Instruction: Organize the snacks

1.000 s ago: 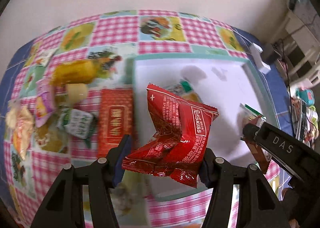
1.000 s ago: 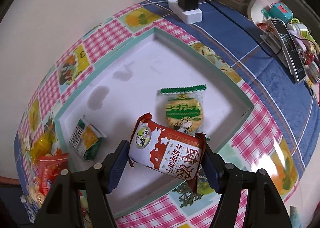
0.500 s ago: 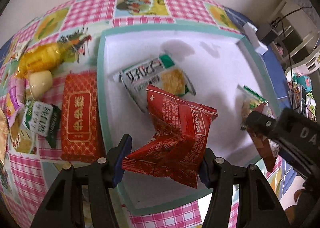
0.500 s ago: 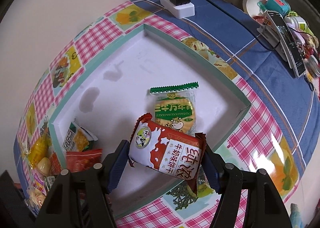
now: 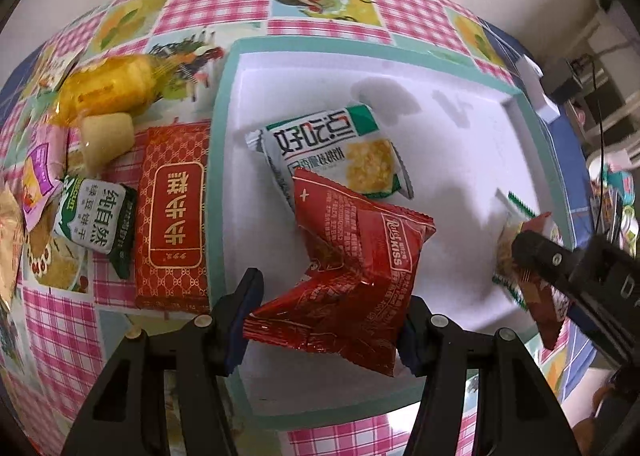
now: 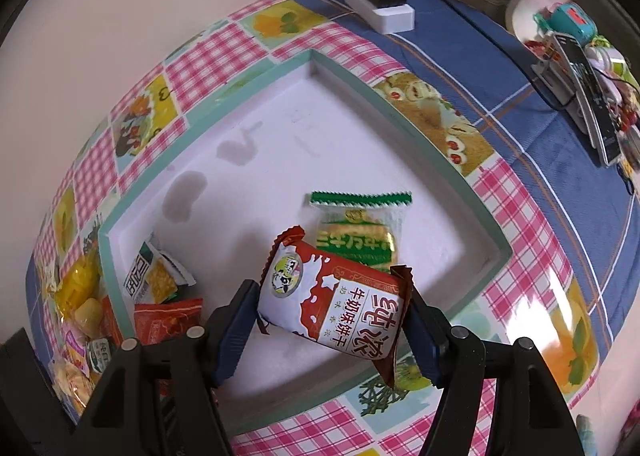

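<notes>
Checked pink cloth with food pictures over the surface (image 6: 516, 216), blue striped cloth beyond, pale wall behind; white power strip (image 6: 380, 8) with a black plug at the far edge. One white tray (image 5: 224, 104) with a green rim on the cloth. Left gripper (image 5: 326, 320) above the tray's near part, fingers clamped on a crumpled red packet (image 5: 352, 268), long axis slanting up and away to the left. Right gripper (image 6: 330, 320) over the tray's near corner, fingers clamped on a red-and-white biscuit packet (image 6: 336, 304), long axis crosswise between them. Two packets flat in the tray: a white-and-green one (image 5: 332, 148) and a green-edged cracker packet (image 6: 356, 232). Beside the tray to the left, a flat red packet (image 5: 172, 216) among several loose snacks.
</notes>
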`<action>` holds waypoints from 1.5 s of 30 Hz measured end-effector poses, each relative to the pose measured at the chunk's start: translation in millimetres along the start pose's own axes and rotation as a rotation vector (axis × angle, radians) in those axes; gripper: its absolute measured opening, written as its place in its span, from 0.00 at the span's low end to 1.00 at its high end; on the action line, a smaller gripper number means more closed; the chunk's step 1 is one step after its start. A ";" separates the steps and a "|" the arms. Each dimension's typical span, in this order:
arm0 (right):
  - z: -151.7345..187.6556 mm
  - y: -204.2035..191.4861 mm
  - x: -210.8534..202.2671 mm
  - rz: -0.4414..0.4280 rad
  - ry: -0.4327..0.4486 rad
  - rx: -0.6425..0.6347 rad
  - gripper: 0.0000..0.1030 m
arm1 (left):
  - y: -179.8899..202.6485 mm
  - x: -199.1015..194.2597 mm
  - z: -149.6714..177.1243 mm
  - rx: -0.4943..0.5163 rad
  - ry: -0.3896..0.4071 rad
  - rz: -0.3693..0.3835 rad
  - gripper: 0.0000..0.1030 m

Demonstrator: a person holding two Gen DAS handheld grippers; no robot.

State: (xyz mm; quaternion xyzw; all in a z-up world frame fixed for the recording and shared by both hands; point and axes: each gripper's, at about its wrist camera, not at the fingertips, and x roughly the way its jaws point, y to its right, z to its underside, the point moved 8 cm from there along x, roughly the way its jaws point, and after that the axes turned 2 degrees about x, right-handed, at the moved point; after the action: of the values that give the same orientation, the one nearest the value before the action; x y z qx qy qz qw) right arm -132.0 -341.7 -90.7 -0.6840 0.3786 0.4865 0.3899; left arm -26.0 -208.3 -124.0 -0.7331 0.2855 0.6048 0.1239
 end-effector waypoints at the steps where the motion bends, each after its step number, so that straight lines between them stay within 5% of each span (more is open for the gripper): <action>1: 0.9 -2.2 0.6 -0.001 -0.001 -0.008 0.71 | -2.9 -0.8 -0.6 -0.008 0.001 0.003 0.59; 4: 2.8 -8.4 1.4 -0.012 -0.007 -0.028 0.71 | -7.6 -3.2 -0.4 -0.031 -0.007 0.022 0.62; 9: 2.1 -16.9 -2.4 -0.041 -0.004 -0.055 0.72 | 0.0 -14.6 -3.1 -0.022 0.003 0.059 0.80; 18: -2.0 -17.5 -19.1 -0.052 0.039 -0.066 0.72 | -15.8 -44.2 -16.0 -0.043 0.073 0.036 0.80; 25: 2.6 -25.1 -20.9 -0.060 0.034 -0.100 0.72 | -66.1 -63.0 -14.8 -0.201 0.100 -0.038 0.80; 36: 24.8 -66.8 -25.0 -0.079 0.041 -0.251 0.72 | -177.3 -80.3 9.3 -0.489 0.099 -0.263 0.80; 39: 36.0 -83.1 -26.8 -0.092 0.044 -0.302 0.72 | -204.0 -85.1 17.4 -0.538 0.097 -0.297 0.96; 45: 63.8 -118.6 -29.1 -0.125 0.045 -0.404 0.72 | -243.5 -98.9 34.0 -0.614 0.114 -0.366 0.96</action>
State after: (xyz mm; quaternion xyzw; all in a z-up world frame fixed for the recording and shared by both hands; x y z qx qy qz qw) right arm -56.2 -231.6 -57.4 -0.7810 0.2388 0.5120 0.2661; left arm 74.3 32.4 -77.2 -0.8075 -0.0389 0.5884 -0.0117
